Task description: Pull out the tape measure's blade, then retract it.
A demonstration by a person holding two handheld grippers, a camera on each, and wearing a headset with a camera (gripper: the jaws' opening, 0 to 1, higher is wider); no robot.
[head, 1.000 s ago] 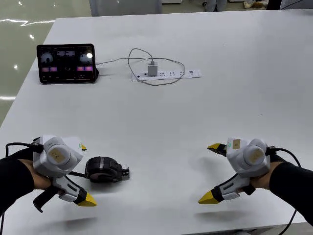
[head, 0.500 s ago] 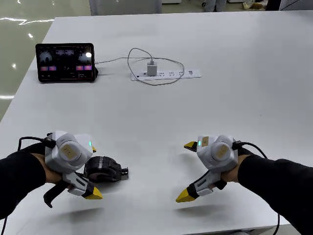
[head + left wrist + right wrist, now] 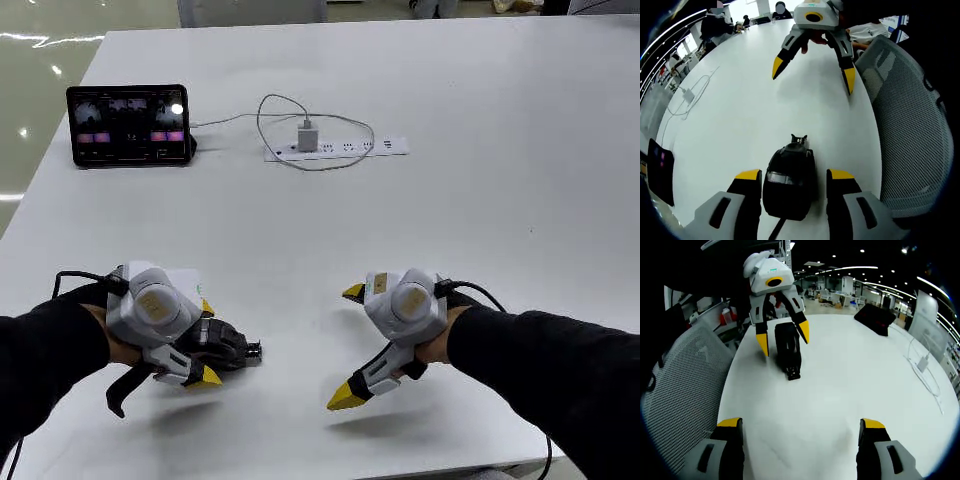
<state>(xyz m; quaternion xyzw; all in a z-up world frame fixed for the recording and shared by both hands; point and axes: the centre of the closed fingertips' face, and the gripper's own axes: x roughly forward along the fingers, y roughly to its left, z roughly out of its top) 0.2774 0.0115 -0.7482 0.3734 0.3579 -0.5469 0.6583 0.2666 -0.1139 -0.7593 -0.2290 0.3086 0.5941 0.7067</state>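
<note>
A black tape measure (image 3: 230,347) lies on the white table (image 3: 420,220) at the near left, its blade tab (image 3: 798,137) pointing right and the blade drawn in. My left gripper (image 3: 208,342) is open, with its yellow-tipped jaws on either side of the case (image 3: 789,182); I cannot tell if they touch it. My right gripper (image 3: 350,345) hangs open a short way to the right of the tab, facing it with nothing between its jaws. The right gripper view looks past its own jaws (image 3: 801,423) at the tape measure (image 3: 789,352) and the left gripper (image 3: 783,337).
At the far left a tablet (image 3: 128,125) stands lit. A white power strip (image 3: 335,148) with a charger and looped cable lies behind the middle. The table's near edge runs just below both grippers. A mesh chair (image 3: 910,125) is close by.
Both grippers have come inward. The left one has slid right so its jaws now flank the tape measure. The right one has moved left, toward the tab.
</note>
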